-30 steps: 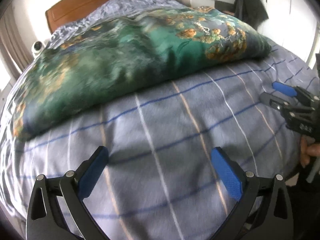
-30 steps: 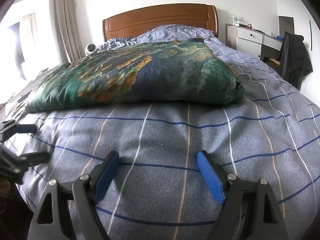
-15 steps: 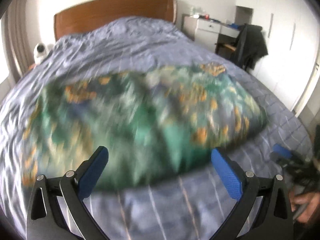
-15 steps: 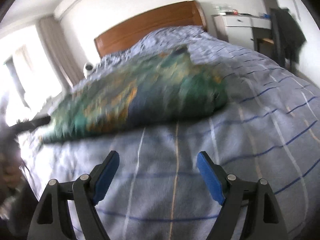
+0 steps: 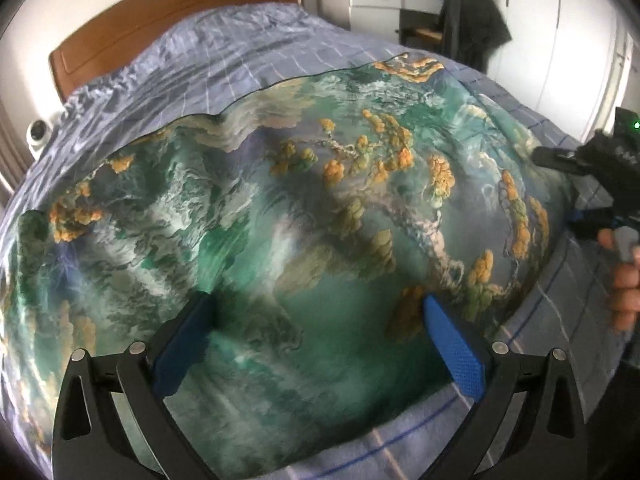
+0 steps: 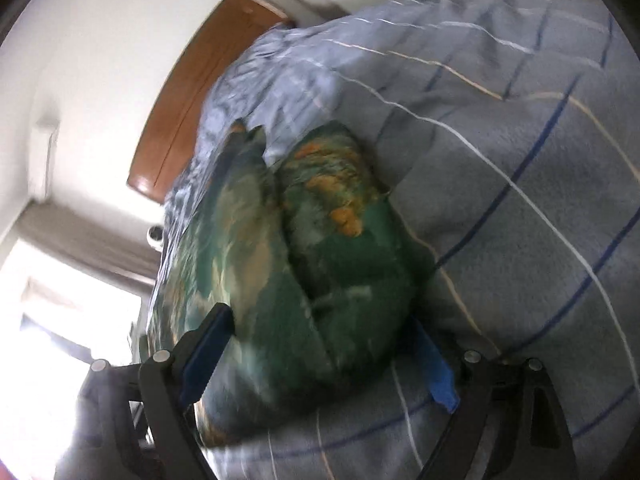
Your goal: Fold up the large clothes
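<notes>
Behind everything stands a wooden headboard (image 5: pixel 168 20) against a white wall, with a white dresser (image 5: pixel 372 4) and a dark jacket (image 5: pixel 472 20) hung near it at the far right. A bed covered by a blue-grey checked bedspread (image 5: pixel 248 52) fills both views. On it lies the folded green quilt (image 5: pixel 300 208), printed with orange and cream patches, spread across the near half of the bed.

The left gripper (image 5: pixel 316 320) hangs just over the quilt's near edge, its blue pads wide apart and closed on nothing. The right gripper (image 6: pixel 320 344), turned on its side in its own blurred view, sits at the quilt's end with its pads spread on either side of the thick folded bundle; whether they touch the cloth cannot be told. From the left wrist view it shows at the far right edge, held in a hand (image 5: pixel 624 280).
</notes>
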Tool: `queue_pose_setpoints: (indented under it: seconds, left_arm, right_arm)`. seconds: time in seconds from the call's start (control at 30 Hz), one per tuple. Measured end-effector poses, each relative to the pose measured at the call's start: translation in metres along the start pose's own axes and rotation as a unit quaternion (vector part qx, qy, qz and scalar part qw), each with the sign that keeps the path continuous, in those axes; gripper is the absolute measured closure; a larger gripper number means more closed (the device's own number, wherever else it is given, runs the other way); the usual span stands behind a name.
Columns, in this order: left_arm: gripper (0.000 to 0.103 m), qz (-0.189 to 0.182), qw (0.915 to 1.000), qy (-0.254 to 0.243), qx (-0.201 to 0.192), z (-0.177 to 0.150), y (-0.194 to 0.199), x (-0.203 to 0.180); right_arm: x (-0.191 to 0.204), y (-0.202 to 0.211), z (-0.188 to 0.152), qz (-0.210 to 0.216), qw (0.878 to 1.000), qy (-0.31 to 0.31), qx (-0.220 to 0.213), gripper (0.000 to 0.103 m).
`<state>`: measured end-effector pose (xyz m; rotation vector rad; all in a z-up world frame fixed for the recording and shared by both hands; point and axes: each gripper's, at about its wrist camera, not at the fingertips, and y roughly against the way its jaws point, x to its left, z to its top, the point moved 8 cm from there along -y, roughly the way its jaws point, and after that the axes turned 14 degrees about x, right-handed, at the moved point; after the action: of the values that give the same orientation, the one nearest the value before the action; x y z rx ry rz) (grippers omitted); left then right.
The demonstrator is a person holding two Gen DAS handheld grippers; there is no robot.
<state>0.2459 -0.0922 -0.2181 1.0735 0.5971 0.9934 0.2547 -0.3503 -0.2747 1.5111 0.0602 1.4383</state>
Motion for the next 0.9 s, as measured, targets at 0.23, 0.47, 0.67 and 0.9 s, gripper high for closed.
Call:
queue_pose_setpoints:
  seconds: [0.23, 0.47, 0.67, 0.9]
  left_arm:
    - [0.001, -0.089, 0.995, -0.017, -0.042, 0.068, 0.094, -0.018]
    - [0.001, -0.196, 0.9785, -0.058, 0.03, 0.112, 0.118, -0.07]
    - [0.001, -0.149, 0.9868, -0.047, 0.041, 0.1, 0.128, -0.054]
    - [0.067, -0.065, 0.9968, -0.028, 0.037, 0.074, 0.124, 0.003]
  right_arm:
    - [0.057, 0.033, -0.002, -0.03, 0.989, 0.131, -0.065, 0.071]
    - [0.166, 0.062, -0.048, -0.071, 0.934, 0.329, -0.121, 0.071]
    - [0.238, 0.044, -0.111, -0.124, 0.856, 0.485, -0.128, 0.071]
    - [0.282, 0.02, -0.166, -0.14, 0.789, 0.585, -0.125, 0.071]
